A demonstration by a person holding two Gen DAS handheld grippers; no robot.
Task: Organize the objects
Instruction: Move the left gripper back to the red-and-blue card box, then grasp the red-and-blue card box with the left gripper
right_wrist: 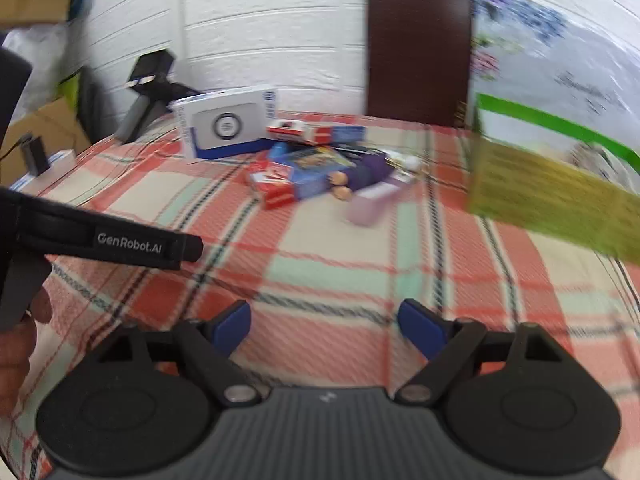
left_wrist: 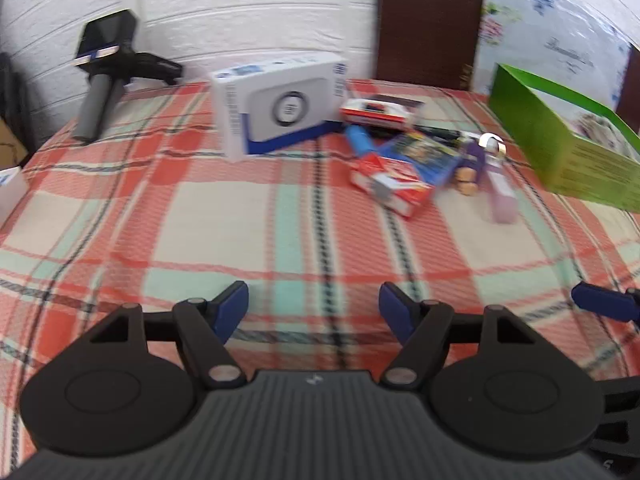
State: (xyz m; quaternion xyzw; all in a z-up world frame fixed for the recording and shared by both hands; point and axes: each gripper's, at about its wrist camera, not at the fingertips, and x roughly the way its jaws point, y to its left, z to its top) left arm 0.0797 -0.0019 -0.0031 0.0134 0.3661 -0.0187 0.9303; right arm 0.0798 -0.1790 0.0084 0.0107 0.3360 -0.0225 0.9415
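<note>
On the plaid cloth (left_wrist: 200, 208) lies a pile of small things: a red and white carton (left_wrist: 390, 186) (right_wrist: 272, 184), a blue box (left_wrist: 424, 156) (right_wrist: 316, 168), a purple doll (left_wrist: 472, 164) (right_wrist: 360, 178) and a pink box (left_wrist: 502, 196) (right_wrist: 372, 200). Left of the pile a white and blue box (left_wrist: 280, 104) (right_wrist: 228, 124) stands upright. An open green box (left_wrist: 560, 148) (right_wrist: 552, 196) stands to the right. My left gripper (left_wrist: 313, 296) and right gripper (right_wrist: 324, 316) both hover open over bare cloth, well short of the pile, with nothing between their fingers.
A black device with a grey handle (left_wrist: 104, 80) (right_wrist: 148, 88) stands at the back left. A dark brown panel (left_wrist: 428, 20) rises behind the table. A hand (right_wrist: 20, 340) holding the left gripper's strap (right_wrist: 120, 240) shows at the left of the right wrist view.
</note>
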